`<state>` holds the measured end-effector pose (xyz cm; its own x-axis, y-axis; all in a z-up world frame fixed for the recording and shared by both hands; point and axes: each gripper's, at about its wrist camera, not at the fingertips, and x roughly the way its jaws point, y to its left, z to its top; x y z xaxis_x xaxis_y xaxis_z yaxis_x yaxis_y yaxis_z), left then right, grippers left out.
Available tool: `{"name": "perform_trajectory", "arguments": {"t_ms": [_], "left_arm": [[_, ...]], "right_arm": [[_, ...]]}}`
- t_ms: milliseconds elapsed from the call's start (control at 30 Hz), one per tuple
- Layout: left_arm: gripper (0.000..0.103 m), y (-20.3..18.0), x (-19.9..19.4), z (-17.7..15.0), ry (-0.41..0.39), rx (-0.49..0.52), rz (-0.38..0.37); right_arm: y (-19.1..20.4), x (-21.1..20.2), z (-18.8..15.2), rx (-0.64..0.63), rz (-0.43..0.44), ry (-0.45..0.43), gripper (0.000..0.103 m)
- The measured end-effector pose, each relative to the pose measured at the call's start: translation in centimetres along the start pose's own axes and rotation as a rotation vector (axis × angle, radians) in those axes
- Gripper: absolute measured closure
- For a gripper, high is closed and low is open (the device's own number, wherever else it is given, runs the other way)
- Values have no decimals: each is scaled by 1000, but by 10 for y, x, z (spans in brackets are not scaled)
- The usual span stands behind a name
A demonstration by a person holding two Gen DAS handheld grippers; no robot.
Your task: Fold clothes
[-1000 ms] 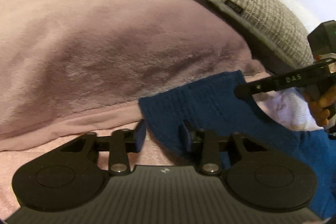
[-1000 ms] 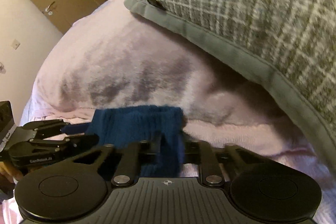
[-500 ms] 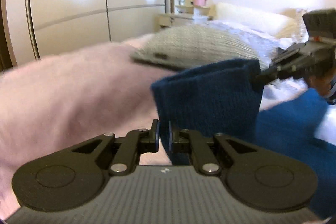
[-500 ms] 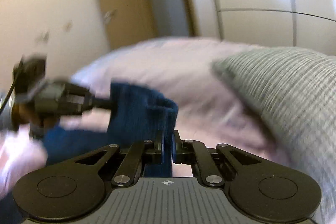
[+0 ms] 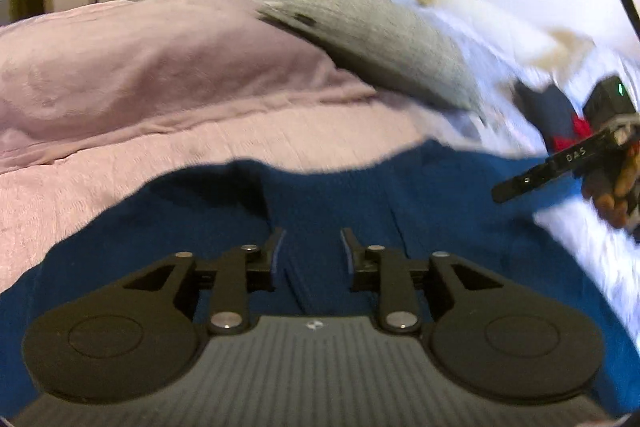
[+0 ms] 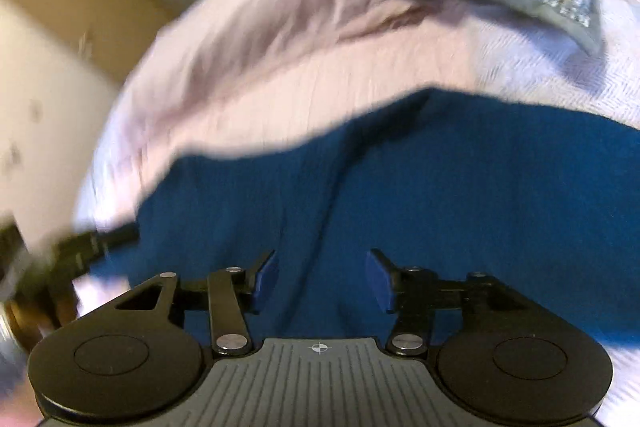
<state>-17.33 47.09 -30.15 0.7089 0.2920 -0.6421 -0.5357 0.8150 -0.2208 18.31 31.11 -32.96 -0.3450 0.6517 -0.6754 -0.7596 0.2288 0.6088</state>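
Left wrist view: the left tongs (image 5: 312,247) are opening over the blue garment (image 5: 420,203), which lies on the bed (image 5: 200,147) just beneath them, gripped by neither. The right tongs (image 6: 320,279) are opening too, with nothing pinched; best to lift both clear so the fold is not dragged.

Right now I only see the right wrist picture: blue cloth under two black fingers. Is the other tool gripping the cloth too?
Observer: No. The left gripper has its jaws opening over the blue garment, and its pads press on nothing.
Operator: Is there anything behind the grey pillow?
Observer: Yes. Past the grey pillow lies a dark item with a red patch. It is too blurred to name.
Operator: And what carries my tool?
Observer: A hand grips the handle of the right gripper. Its jaws are opening too, and the cloth between them is not pinched.
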Motion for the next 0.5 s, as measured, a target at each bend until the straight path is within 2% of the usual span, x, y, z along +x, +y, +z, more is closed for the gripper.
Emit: {"name": "perform_trajectory", "arguments": {"t_ms": [100, 167, 233, 400, 500], "left_arm": [[77, 12, 22, 15, -24, -77, 8], [76, 19, 38, 23, -37, -121, 5], [76, 24, 50, 26, -38, -139, 14], [75, 33, 72, 26, -8, -136, 14], [76, 36, 81, 24, 5, -126, -4]], "right_arm": [[-12, 23, 25, 148, 77, -47, 51], [-21, 36, 40, 200, 103, -54, 51], [-31, 48, 50, 234, 107, -44, 51], [-40, 80, 50, 252, 135, -2, 51], [-39, 89, 52, 207, 144, -5, 96]]}}
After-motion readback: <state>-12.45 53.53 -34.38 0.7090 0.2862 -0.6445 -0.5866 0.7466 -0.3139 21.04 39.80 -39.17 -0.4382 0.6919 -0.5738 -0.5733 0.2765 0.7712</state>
